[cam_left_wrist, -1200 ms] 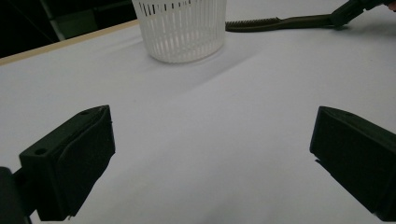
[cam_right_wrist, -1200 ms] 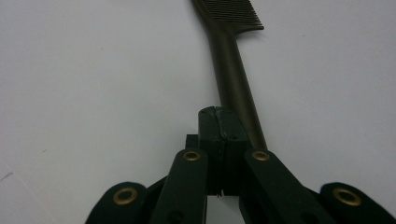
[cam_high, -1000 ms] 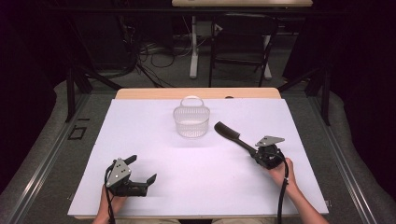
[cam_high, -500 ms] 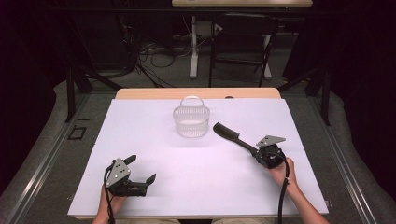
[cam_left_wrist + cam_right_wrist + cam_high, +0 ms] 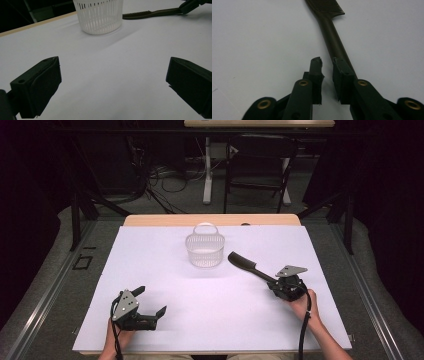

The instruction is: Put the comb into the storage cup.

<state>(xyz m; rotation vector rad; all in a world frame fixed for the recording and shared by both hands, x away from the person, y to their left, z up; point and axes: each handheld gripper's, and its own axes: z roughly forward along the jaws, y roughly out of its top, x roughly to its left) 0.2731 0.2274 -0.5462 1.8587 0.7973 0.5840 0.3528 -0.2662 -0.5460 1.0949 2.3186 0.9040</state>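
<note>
1. Right gripper (image 5: 280, 286): jaws nearly pressed together, with a narrow gap visible between them in the right gripper view. The comb (image 5: 331, 32) handle runs along the outer side of one jaw, not clearly between the two. Whether it is pinched cannot be told.
2. Comb lies flat on the table (image 5: 210, 320), handle end at the right gripper, teeth end pointing toward the basket (image 5: 205, 251). Judged: held low by the handle so the toothed end leads toward the basket.
3. Left gripper (image 5: 150, 305): jaws spread wide, holding nothing, resting near the table's front edge, aimed at the basket. Likely idle or waiting to steady something.
4. Basket: white, slotted, upright, mid-table toward the far edge, with the comb tip just beside it and apart from it.
</note>
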